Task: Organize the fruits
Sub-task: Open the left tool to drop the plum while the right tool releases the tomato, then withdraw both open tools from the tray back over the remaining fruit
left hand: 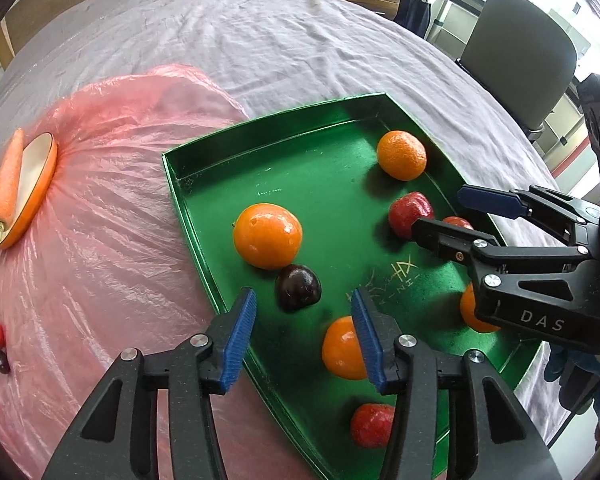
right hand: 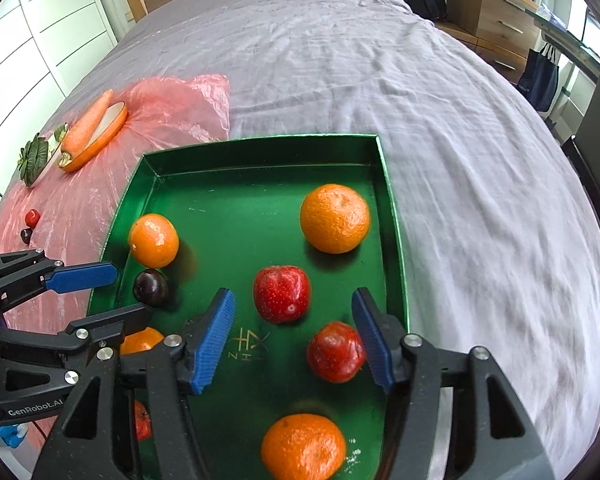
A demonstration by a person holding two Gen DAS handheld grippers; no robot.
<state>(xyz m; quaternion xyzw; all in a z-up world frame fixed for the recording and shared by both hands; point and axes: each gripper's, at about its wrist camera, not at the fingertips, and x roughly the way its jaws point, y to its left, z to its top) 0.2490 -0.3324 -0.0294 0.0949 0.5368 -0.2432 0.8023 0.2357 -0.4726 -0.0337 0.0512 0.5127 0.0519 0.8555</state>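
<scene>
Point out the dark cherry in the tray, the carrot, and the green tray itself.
dark cherry (left hand: 298,287): left wrist view, middle of its glossy top.
carrot (right hand: 87,122): right wrist view, midway along its orange body.
green tray (right hand: 260,138): right wrist view, on its far rim.

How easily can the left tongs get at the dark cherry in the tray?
Probably easily: the left tongs hover open just above the dark cherry, with nothing between; only the orange sits close behind it.
</scene>
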